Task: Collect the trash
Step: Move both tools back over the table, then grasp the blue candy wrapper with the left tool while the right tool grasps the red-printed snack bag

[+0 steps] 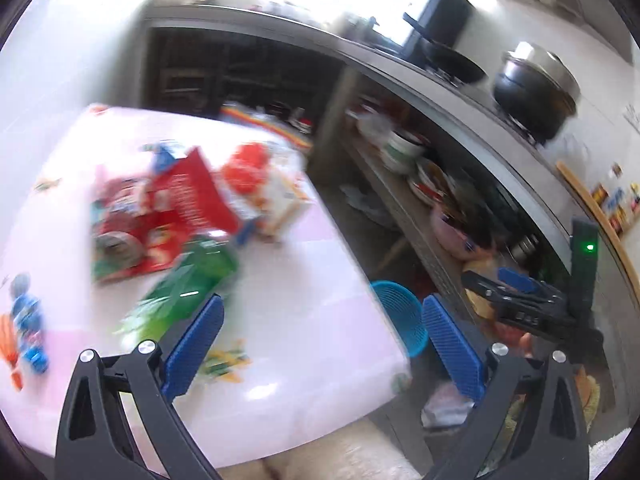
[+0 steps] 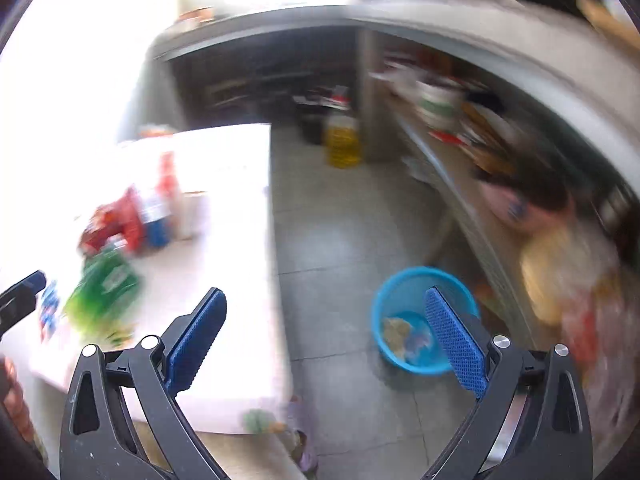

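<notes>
- Your left gripper [image 1: 322, 330]: jaws spread wide, nothing btwn the blue pads [image 1: 196, 344], holding nothing
- Your right gripper [image 2: 326, 334]: same, jaws fully apart, empty; far pad sits in front of the blue basket [image 2: 400, 292] in the right wrist view
- Basket's on the floor beside the table, at about 4 o'clock from the table corner; a few scraps already lie in its bottom, so some trash looks binned
- Table [image 1: 320, 280] w/ pale pink top still carries plenty: green wrapper [image 1: 188, 288] at 11 o'clock just off your left pads, red packet [image 1: 160, 216] beyond it at 11, small yellow-green scraps [image 1: 226, 364] right by the left pad, blue-orange wrapper [image 1: 26, 320] out at 9 o'clock
- Step, as I read it: btwn loads, both hands free, picking the next piece
- Next move needs: left gripper down onto the green wrapper, pads either side of a raised crinkle, close, then carry over the table edge to the basket
- Frames are smeared, so check the grip before lifting
</notes>
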`<action>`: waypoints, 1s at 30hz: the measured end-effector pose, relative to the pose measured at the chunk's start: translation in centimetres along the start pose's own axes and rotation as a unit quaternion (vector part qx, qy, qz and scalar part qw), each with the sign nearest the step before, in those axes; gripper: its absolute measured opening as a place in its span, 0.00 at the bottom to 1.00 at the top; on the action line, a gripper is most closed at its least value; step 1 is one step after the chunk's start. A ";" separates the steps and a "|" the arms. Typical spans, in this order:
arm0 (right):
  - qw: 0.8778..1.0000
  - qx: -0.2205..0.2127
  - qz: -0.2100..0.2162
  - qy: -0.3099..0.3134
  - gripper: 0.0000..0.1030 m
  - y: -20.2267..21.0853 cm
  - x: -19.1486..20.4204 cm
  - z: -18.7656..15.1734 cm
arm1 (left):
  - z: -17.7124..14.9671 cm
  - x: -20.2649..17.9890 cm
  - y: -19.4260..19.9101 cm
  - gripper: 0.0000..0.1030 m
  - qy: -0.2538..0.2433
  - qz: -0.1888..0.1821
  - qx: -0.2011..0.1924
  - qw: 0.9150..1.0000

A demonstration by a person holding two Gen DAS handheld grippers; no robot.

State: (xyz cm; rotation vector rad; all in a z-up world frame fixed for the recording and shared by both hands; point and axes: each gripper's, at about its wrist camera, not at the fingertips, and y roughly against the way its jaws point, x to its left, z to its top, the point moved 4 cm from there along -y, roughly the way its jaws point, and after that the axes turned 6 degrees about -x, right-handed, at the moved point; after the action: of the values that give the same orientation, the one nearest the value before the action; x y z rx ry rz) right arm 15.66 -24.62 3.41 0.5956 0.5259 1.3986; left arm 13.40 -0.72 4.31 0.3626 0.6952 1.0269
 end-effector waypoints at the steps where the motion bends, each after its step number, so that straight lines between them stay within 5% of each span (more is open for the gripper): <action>1: 1.000 -0.006 0.009 0.015 0.92 0.2 1.4 0.4 | -0.1 1.7 1.0 0.94 0.008 0.017 -0.006 1.000; 4: 0.997 -0.034 0.049 0.038 0.92 0.5 5.1 1.2 | -1.1 5.6 4.1 0.94 0.022 0.071 -0.029 0.997; 8: 0.987 -0.037 0.155 0.036 0.92 -0.2 9.2 1.5 | -2.9 10.8 8.0 0.94 0.049 0.127 -0.051 0.989; 15: 0.971 -0.001 0.229 0.064 0.92 -0.9 16.0 1.8 | -4.7 16.9 10.4 0.95 0.085 0.157 -0.073 0.981; 24: 0.970 0.019 0.235 0.059 0.91 -1.3 16.6 2.0 | -4.8 23.3 4.2 0.94 0.092 0.242 -0.020 0.966; 30: 0.976 0.021 0.216 0.022 0.87 -3.0 13.6 3.2 | -5.2 25.9 1.1 0.78 0.106 0.270 0.012 0.957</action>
State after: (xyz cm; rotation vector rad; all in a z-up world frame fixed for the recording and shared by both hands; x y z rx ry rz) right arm 21.46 -11.56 3.90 0.7440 0.4790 1.8186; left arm 17.72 22.28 -8.10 0.4825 0.8240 1.5945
